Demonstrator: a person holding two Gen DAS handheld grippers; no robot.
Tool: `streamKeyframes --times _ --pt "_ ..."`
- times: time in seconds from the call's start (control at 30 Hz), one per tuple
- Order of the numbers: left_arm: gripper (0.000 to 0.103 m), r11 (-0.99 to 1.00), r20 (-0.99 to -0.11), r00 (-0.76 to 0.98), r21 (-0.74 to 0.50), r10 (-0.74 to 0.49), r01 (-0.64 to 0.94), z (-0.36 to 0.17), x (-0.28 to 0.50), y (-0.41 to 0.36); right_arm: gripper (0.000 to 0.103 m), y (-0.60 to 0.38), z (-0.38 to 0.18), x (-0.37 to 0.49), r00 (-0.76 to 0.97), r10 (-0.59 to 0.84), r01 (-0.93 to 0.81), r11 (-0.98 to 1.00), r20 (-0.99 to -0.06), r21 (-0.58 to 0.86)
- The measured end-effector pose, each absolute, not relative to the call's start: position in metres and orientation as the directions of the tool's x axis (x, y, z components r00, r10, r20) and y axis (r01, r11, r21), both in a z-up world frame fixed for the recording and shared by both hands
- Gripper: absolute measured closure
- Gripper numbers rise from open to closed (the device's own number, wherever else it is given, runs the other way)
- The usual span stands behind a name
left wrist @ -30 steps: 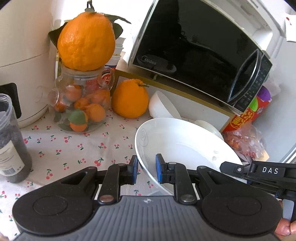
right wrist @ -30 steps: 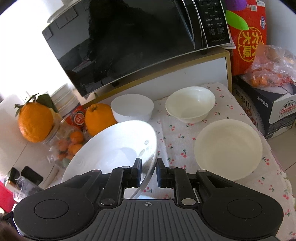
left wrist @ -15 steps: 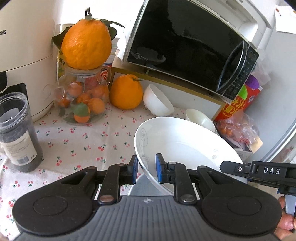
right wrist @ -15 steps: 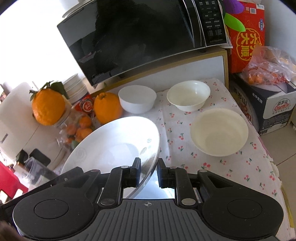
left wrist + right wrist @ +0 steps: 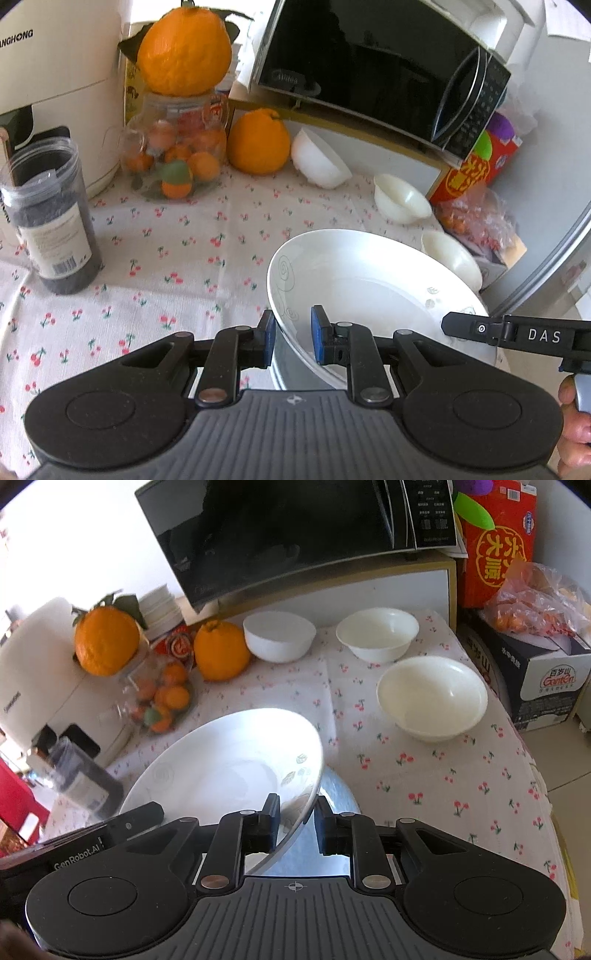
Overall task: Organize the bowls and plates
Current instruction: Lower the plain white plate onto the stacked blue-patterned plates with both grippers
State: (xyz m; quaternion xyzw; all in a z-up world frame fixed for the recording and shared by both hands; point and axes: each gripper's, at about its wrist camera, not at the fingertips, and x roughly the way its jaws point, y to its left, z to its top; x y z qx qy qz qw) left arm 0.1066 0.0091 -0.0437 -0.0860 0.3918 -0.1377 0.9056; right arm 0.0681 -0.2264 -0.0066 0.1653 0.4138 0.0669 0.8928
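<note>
Over the last second both views have pulled back and up from the worktop (image 5: 177, 266): the jar (image 5: 48, 218) at its left edge, the fruit and all three bowls now sit further off and lower in the picture than they did, and a grey metal surface (image 5: 332, 801) shows beneath the plate where cloth showed before. The plate (image 5: 362, 280) itself has kept its place between the two tools throughout. My reading is that the plate has been lifted clear of the worktop near its front edge and is being carried, so the step in hand is moving it to wherever it will be stacked; nothing here shows that place.

The left tongs (image 5: 293, 338) are nearly closed, pinching the plate's left rim: one blue pad sits outside the rim, the other inside on the white face. The plate tilts, its right side lower.

The right tongs (image 5: 297, 823) are likewise narrowed to a slim gap and grip the opposite rim, near the leaf print, with one pad on the upper face and one beneath. Seen from this side the rim runs edge-on between the pads.

Three bowls wait on the worktop: one (image 5: 279, 635) at the back by the orange (image 5: 221, 650), one (image 5: 377, 633) toward the back right corner, and the largest (image 5: 432, 698) along the right edge, all apart from each other.
</note>
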Motion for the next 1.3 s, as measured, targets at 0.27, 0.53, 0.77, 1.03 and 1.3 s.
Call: streamKeyframes --times 0.27,0.53,0.77,1.03,1.3 --pt "0.085 0.957 -0.717 0.633 -0.215 -0.29 0.195 -0.051 0.097 0.003 0.083 -0.223 -0.017 0.058 0.628 0.228 0.019 0.951 -0.744 0.308" --pt "0.085 0.964 -0.739 0.621 -0.161 -0.261 0.213 -0.058 0.092 -0.005 0.083 -0.222 -0.026 0.056 0.601 0.208 0.022 0.961 -0.772 0.276" --pt "0.085 0.968 -0.745 0.626 -0.11 -0.231 0.226 -0.059 0.091 -0.012 0.083 -0.219 -0.03 0.056 0.595 0.178 0.005 0.974 -0.784 0.226" --pt "0.085 0.969 -0.756 0.627 -0.037 -0.187 0.245 -0.059 0.09 -0.021 0.082 -0.206 -0.029 0.054 0.603 0.111 -0.048 0.994 -0.79 0.103" --pt "0.085 0.96 -0.758 0.635 0.044 -0.149 0.277 -0.06 0.086 -0.029 0.082 -0.198 -0.031 0.052 0.602 0.073 -0.1 0.995 -0.795 0.016"
